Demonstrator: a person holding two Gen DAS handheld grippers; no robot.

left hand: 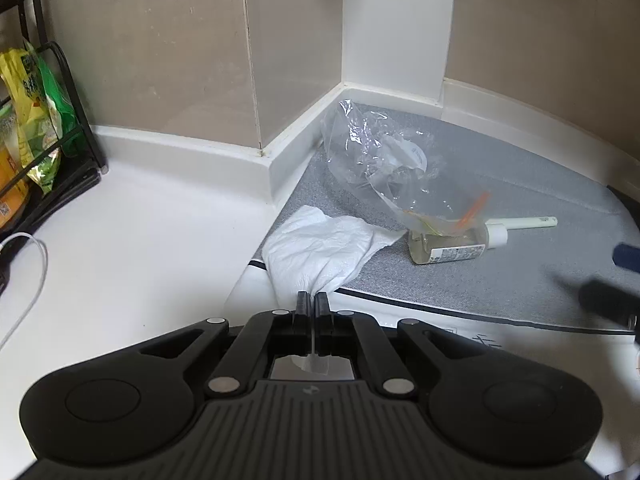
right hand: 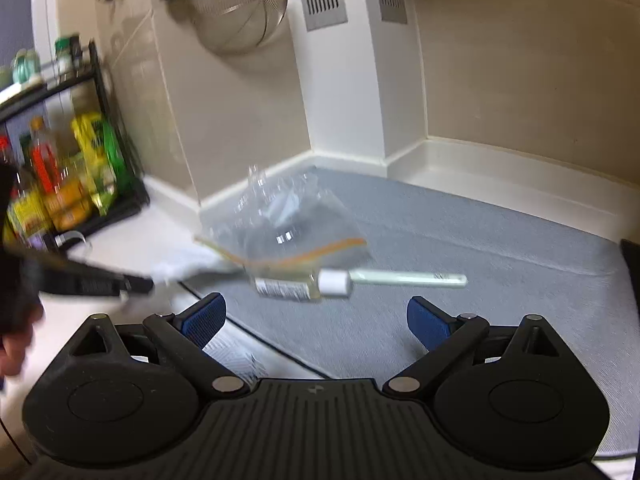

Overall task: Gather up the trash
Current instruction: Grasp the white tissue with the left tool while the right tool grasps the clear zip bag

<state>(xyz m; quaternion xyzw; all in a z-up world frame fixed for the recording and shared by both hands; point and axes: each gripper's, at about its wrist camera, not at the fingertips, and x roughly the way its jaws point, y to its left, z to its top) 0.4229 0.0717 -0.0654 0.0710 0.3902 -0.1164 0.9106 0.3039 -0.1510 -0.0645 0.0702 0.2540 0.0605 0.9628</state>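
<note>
The left gripper (left hand: pixel 311 300) is clamped on the near corner of the tissue (left hand: pixel 320 252), which lies across the mat's (left hand: pixel 480 280) left edge. The right gripper (right hand: pixel 316 322) hangs wide open and empty above the mat, near the bottle (right hand: pixel 296 286). A clear bag (left hand: pixel 384 172) lies over the bottle, with a white stick (left hand: pixel 524 223) to the right. Only the right view shows the strainer (right hand: pixel 240 4) on the wall.

Left tool (left hand: pixel 311 300) clamped on crumpled tissue (left hand: pixel 320 252)
</note>
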